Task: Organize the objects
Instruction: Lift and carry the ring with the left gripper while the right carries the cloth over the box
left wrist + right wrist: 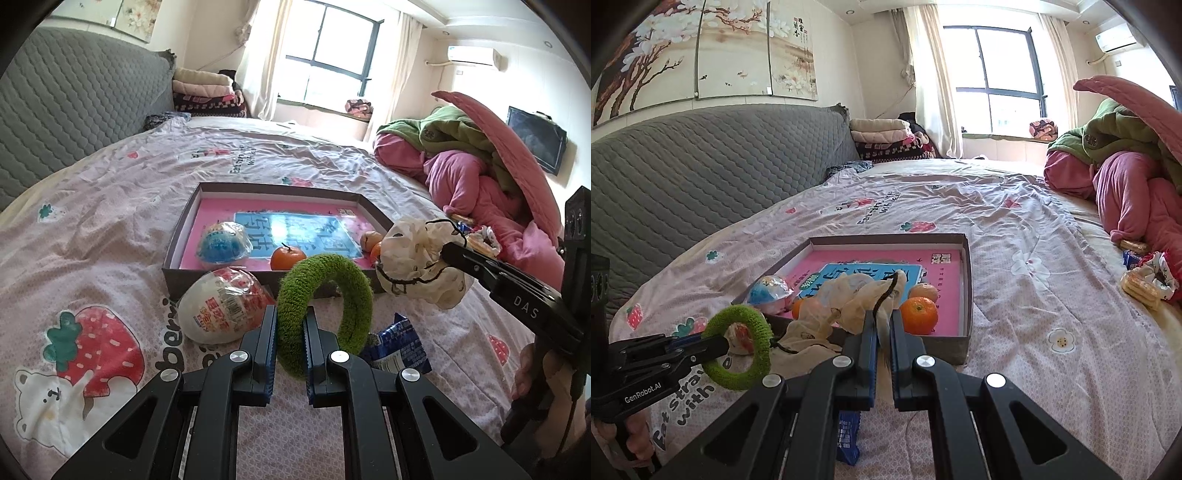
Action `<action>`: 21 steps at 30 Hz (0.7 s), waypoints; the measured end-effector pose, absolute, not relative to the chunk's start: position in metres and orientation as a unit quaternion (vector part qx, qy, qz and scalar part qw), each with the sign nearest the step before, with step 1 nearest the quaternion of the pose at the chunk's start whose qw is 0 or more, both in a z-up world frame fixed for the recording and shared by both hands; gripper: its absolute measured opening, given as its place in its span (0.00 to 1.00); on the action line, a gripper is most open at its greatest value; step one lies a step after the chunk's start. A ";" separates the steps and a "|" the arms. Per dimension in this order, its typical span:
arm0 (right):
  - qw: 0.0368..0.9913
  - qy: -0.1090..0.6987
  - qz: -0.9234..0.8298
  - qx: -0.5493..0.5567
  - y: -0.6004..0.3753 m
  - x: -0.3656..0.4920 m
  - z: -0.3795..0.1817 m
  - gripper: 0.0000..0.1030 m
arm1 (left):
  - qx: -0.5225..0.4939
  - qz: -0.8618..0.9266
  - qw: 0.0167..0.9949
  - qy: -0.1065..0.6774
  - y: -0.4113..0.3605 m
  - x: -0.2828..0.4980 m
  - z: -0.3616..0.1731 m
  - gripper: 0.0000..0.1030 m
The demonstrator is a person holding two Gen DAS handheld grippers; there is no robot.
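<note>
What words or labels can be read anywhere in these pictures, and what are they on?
"DAS": on the black right gripper, partly cut off.
"GenRobot.AI": on the black left gripper.
"with" and "stra", cut off: on the pink strawberry-print bed sheet.
Large Chinese characters: on the blue and pink sheet in the shallow grey cardboard box, too distorted to read.
Print on the white and red egg-shaped packet and the blue snack wrapper: too small.

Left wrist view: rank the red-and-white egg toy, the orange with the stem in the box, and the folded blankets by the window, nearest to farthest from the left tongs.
1. Red-and-white egg toy: on the bedsheet, just left of the left tongs.
2. Orange with the stem: inside the box, near its front wall.
3. Folded blankets: far across the bed, beside the headboard.
</note>
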State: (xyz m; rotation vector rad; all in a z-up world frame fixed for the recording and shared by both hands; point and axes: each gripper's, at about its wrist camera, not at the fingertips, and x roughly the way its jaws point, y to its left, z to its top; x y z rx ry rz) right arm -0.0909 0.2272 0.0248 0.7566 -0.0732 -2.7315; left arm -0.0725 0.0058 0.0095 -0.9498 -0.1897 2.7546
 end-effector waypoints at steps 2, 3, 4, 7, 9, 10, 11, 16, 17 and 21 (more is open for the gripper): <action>0.152 -0.027 -0.952 0.263 0.228 -0.091 0.025 0.06 | -0.322 0.938 0.110 -0.065 0.004 -0.074 0.010 0.12; 0.153 -0.028 -0.952 0.263 0.228 -0.091 0.025 0.06 | -0.321 0.939 0.108 -0.066 0.003 -0.074 0.011 0.12; 0.153 -0.029 -0.952 0.264 0.228 -0.091 0.025 0.06 | -0.320 0.939 0.108 -0.066 0.003 -0.074 0.011 0.12; 0.154 -0.034 -0.952 0.262 0.229 -0.091 0.025 0.06 | -0.317 0.940 0.105 -0.068 0.000 -0.075 0.013 0.12; 0.155 -0.035 -0.952 0.260 0.229 -0.091 0.026 0.06 | -0.315 0.941 0.104 -0.070 -0.002 -0.077 0.014 0.12; 0.156 -0.035 -0.952 0.260 0.230 -0.091 0.027 0.06 | -0.314 0.941 0.103 -0.070 -0.002 -0.077 0.015 0.12; 0.155 -0.035 -0.953 0.259 0.230 -0.091 0.027 0.06 | -0.313 0.942 0.103 -0.069 -0.002 -0.078 0.016 0.12; 0.153 -0.041 -0.954 0.256 0.233 -0.092 0.029 0.06 | -0.307 0.944 0.100 -0.069 -0.004 -0.085 0.022 0.12; 0.152 -0.042 -0.954 0.255 0.234 -0.093 0.030 0.06 | -0.306 0.944 0.099 -0.069 -0.005 -0.086 0.023 0.12; 0.149 -0.046 -0.954 0.254 0.236 -0.096 0.031 0.06 | -0.308 0.944 0.095 -0.071 -0.008 -0.092 0.025 0.12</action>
